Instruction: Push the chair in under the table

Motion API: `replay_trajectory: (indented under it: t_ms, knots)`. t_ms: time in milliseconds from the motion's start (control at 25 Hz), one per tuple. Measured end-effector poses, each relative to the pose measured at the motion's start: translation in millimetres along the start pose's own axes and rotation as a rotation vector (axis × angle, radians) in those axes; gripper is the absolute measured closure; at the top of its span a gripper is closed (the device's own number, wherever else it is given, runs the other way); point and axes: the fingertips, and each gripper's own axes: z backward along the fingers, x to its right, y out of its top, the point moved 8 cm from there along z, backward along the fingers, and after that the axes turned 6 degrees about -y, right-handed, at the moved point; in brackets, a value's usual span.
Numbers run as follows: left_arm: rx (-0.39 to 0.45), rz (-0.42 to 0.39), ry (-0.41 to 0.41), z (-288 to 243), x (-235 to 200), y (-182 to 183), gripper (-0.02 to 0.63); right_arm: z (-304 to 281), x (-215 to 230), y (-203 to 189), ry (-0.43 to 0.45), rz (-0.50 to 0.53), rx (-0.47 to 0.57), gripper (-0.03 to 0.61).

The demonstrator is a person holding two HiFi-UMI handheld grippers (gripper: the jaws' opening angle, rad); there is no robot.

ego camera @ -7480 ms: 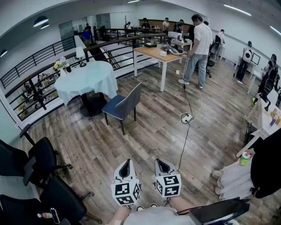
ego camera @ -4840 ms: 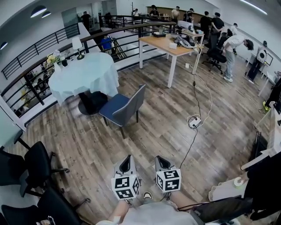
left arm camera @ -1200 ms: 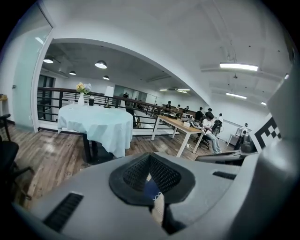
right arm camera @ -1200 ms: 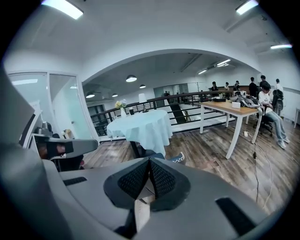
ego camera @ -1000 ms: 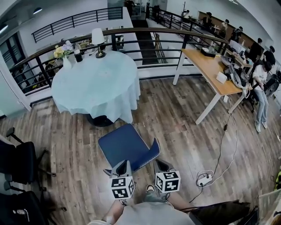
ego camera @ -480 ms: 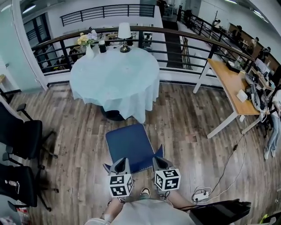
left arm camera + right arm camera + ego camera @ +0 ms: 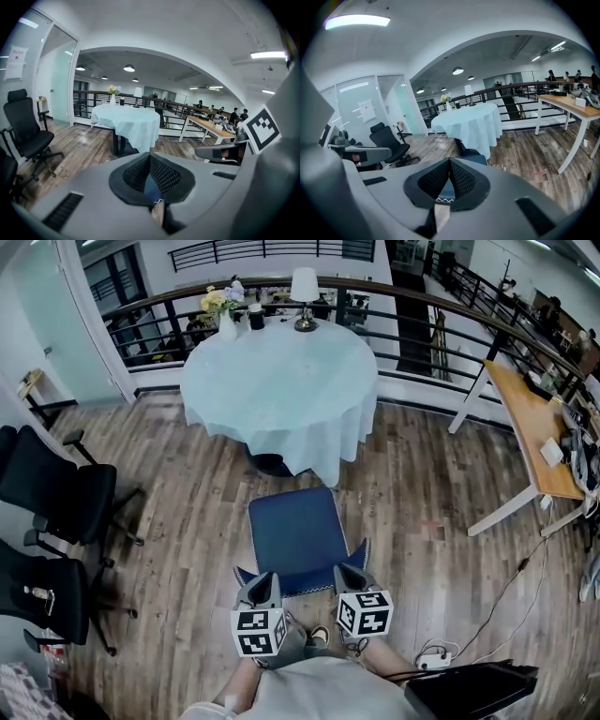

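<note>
A chair with a blue seat [image 7: 292, 532] stands a short way in front of the round table with a pale teal cloth [image 7: 281, 381]. Its grey backrest [image 7: 302, 583] faces me. Both grippers are at the backrest's top edge, left gripper [image 7: 266, 578] near its left end, right gripper [image 7: 345, 569] near its right end. Each is shut with nothing held; contact with the backrest cannot be made out. In the left gripper view the shut left gripper [image 7: 149, 156] points toward the table [image 7: 125, 123]. In the right gripper view the right gripper [image 7: 449, 162] does likewise, with the table [image 7: 468, 123] ahead and the seat [image 7: 476, 159] just below.
Two black office chairs [image 7: 52, 493] [image 7: 42, 594] stand at the left. A wooden desk [image 7: 536, 423] is at the right, with a power strip and cable [image 7: 436, 657] on the floor. A railing [image 7: 422, 307] runs behind the table, which carries a lamp [image 7: 304, 287] and flowers [image 7: 217, 304].
I have walked up behind the chair. Over the last second the view swung, bringing table and chair straight ahead. Both grippers stay shut by the backrest.
</note>
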Motion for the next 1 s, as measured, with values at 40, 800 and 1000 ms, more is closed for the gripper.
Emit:
replay_trajectory:
  t_ms: [40, 800, 1000]
  knots:
    - [0.002, 0.003, 0.007, 0.0, -3.1, 0.4, 0.611, -2.1, -1.8, 0.3, 0.007, -0.001, -0.001, 0.561]
    - [-0.197, -0.151, -0.094, -11.7, 17.9, -43.1, 0.400, -6.5, -9.1, -30.6, 0.093, 0.084, -0.142, 0.459]
    - [-0.284, -0.230, -0.102, -15.8, 16.9, -58.8, 0.347, 3.4, -8.0, -34.5, 0.067, 0.179, -0.199, 0.375]
